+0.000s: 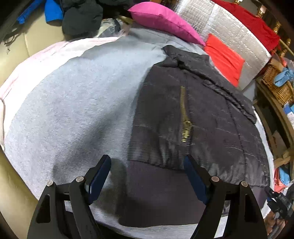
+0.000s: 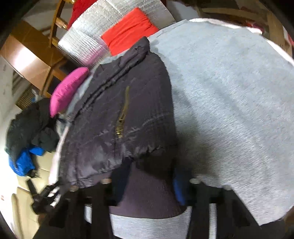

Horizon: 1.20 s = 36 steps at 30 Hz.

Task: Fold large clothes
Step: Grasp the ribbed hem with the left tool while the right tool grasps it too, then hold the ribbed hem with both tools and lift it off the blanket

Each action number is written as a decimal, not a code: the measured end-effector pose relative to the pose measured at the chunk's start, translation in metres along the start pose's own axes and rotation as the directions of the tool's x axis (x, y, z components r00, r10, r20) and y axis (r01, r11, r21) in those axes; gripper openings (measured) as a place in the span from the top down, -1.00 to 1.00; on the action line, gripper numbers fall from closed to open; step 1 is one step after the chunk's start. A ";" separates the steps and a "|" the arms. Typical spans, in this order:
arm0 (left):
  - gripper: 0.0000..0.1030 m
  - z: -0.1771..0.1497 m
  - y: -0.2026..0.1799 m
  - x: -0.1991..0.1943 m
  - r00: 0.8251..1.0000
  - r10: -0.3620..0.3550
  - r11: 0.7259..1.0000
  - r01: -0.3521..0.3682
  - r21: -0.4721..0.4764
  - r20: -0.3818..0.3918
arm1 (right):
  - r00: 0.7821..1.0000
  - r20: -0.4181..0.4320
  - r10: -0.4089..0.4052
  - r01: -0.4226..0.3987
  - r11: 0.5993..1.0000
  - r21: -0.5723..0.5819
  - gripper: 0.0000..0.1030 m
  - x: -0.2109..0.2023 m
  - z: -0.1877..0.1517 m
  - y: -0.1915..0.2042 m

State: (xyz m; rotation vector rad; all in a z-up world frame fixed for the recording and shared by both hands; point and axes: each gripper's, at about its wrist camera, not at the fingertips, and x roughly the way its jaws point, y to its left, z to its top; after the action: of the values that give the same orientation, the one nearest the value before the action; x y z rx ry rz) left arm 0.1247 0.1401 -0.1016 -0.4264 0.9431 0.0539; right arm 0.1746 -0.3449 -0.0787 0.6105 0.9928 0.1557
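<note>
A dark quilted jacket (image 1: 198, 117) with a brass zipper (image 1: 184, 117) lies flat on a grey blanket (image 1: 73, 103). Its ribbed hem (image 1: 161, 191) faces me. My left gripper (image 1: 147, 169) is open, hovering just above the hem's left corner, holding nothing. In the right wrist view the jacket (image 2: 125, 117) lies at the centre left on the blanket (image 2: 229, 110). My right gripper (image 2: 150, 182) is open, its fingers straddling the hem (image 2: 147, 194); the frame is blurred.
A pink cushion (image 1: 163, 20), a red cushion (image 1: 226, 58) and a silver foil mat (image 1: 229, 31) lie beyond the jacket. Dark and blue clothes (image 1: 73, 16) are piled far left. A wicker basket (image 1: 275, 82) stands at the right. A beige sofa (image 1: 16, 193) borders the blanket.
</note>
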 end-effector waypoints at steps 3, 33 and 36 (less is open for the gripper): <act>-0.58 -0.001 0.000 0.006 1.000 0.021 1.000 -0.021 0.006 -0.023 | 1.000 -0.012 -0.008 0.008 1.000 0.010 0.23 0.006 0.000 -0.003; 0.73 -0.009 -0.010 -0.016 1.000 0.005 0.998 -0.005 0.068 0.006 | 0.998 -0.038 -0.045 0.042 0.997 -0.062 0.83 -0.001 0.000 0.005; 0.73 -0.011 -0.007 -0.022 1.000 -0.005 0.998 0.005 0.067 0.004 | 0.998 -0.044 -0.038 0.035 0.997 -0.066 0.83 -0.005 0.000 0.005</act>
State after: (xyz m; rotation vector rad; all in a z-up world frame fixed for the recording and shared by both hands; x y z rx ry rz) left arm 0.1050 0.1325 -0.0873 -0.3662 0.9374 0.0182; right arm 0.1723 -0.3428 -0.0719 0.5313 1.0377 0.1693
